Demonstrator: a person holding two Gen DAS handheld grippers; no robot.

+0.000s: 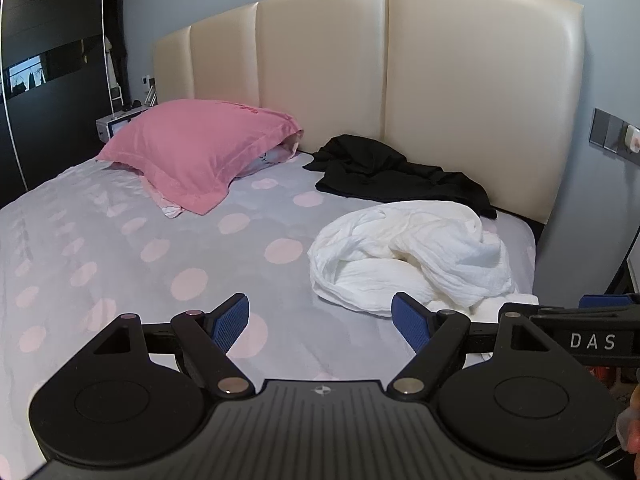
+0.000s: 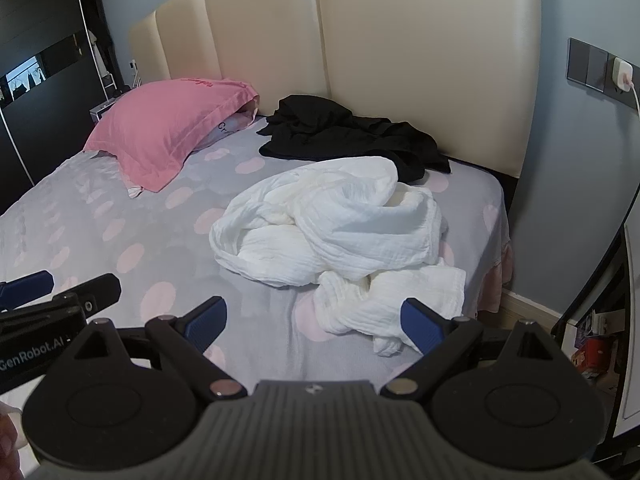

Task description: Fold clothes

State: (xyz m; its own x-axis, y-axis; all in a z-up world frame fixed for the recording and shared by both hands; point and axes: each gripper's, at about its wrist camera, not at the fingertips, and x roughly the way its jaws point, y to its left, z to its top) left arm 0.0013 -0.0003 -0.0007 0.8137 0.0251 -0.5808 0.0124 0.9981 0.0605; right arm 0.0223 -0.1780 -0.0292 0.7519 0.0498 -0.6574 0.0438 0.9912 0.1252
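Note:
A crumpled white garment (image 1: 412, 256) (image 2: 332, 232) lies in a heap on the right side of the bed. Behind it, against the headboard, sits a bunched black garment (image 1: 392, 172) (image 2: 348, 136). My left gripper (image 1: 320, 324) hovers over the sheet just short and left of the white heap, open with nothing between its blue pads. My right gripper (image 2: 316, 324) is open too, its pads apart on either side of the white garment's near end without touching it. The left gripper's tips (image 2: 60, 288) also show at the left edge of the right wrist view.
The bed has a grey sheet with pink dots (image 1: 140, 248) (image 2: 132, 236), a pink pillow (image 1: 196, 152) (image 2: 168, 124) at the back left and a cream padded headboard (image 1: 460, 72) (image 2: 400, 40). A dark wardrobe (image 1: 44, 80) stands on the left. The wall, socket (image 2: 620, 74) and clutter border the bed's right edge.

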